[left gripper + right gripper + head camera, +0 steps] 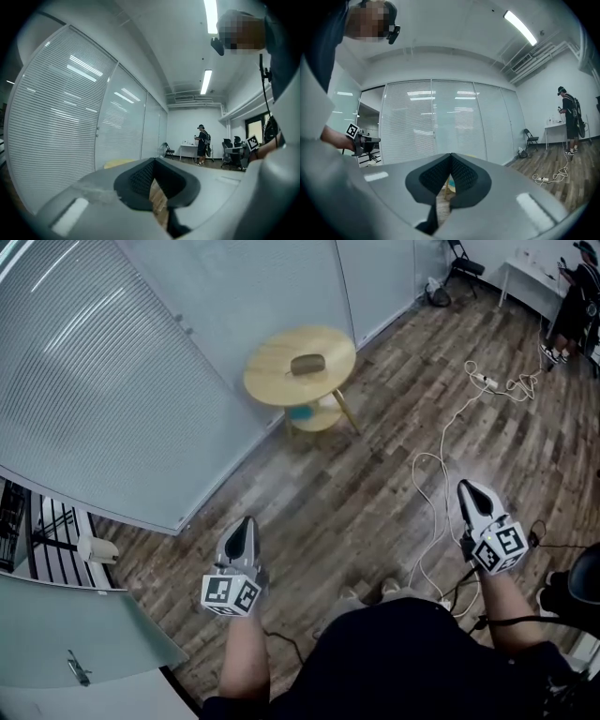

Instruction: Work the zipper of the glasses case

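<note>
A brown glasses case (307, 364) lies on a round wooden table (272, 371) at the far side of the room, beside the glass wall. My left gripper (246, 525) hangs low at the left, shut and empty, far short of the table. To the right my right gripper (466, 488) is also shut with nothing in it. In the left gripper view the jaws (153, 161) meet at their tips, pointing across the room. The right gripper view shows its jaws (451, 157) closed too, aimed toward the table.
A white cable with a power strip (485, 382) trails over the wooden floor on the right. A glass partition with blinds (141, 362) runs along the left. A person (572, 306) stands by a white desk (530, 277) at the far right; a folding chair (462, 263) stands nearby.
</note>
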Tool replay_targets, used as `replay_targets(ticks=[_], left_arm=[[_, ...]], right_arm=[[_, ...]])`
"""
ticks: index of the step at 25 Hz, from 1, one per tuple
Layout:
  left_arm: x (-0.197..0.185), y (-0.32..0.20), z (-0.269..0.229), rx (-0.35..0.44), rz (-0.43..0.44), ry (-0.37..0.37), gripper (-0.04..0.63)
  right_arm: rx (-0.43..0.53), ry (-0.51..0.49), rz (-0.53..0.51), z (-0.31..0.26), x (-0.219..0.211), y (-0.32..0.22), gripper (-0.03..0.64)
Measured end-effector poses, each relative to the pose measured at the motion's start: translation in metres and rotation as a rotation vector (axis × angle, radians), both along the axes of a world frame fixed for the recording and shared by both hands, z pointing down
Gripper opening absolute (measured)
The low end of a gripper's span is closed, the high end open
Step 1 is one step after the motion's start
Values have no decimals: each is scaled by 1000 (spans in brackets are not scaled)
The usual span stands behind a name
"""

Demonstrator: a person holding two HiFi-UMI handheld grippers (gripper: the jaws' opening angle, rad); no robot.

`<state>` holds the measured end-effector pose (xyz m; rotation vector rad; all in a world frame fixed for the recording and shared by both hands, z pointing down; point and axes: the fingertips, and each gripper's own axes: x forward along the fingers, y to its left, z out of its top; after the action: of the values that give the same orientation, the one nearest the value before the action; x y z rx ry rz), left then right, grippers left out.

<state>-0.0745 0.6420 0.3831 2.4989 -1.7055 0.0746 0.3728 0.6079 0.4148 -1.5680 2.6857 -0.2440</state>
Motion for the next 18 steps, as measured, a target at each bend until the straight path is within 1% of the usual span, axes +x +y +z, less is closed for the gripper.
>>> replay_targets(ticks=[1,4,6,9,12,15,18], left_arm=[[4,-2,1,0,1,-5,3],[17,-7,5,4,-4,-21,3],[24,-12,10,4,-13,-24,5],[30,-22,15,-4,-12,-19,4],[31,-43,17,-9,-1,-22,3],[20,-74,18,-10,-7,-5,3],[4,-105,22,-19,6,-2,5]], right_arm=[[-4,10,-9,2,0,-1,5],[9,81,-50,11,2,-7,5],[15,103,-69,17,5,-14,5],[-10,96,-77,26,4,-25,5],[-37,92,-75,30,5,-41,5],[-57,76,-35,37,5,-67,5],[-69,43,-7,36,-11,-95,5]])
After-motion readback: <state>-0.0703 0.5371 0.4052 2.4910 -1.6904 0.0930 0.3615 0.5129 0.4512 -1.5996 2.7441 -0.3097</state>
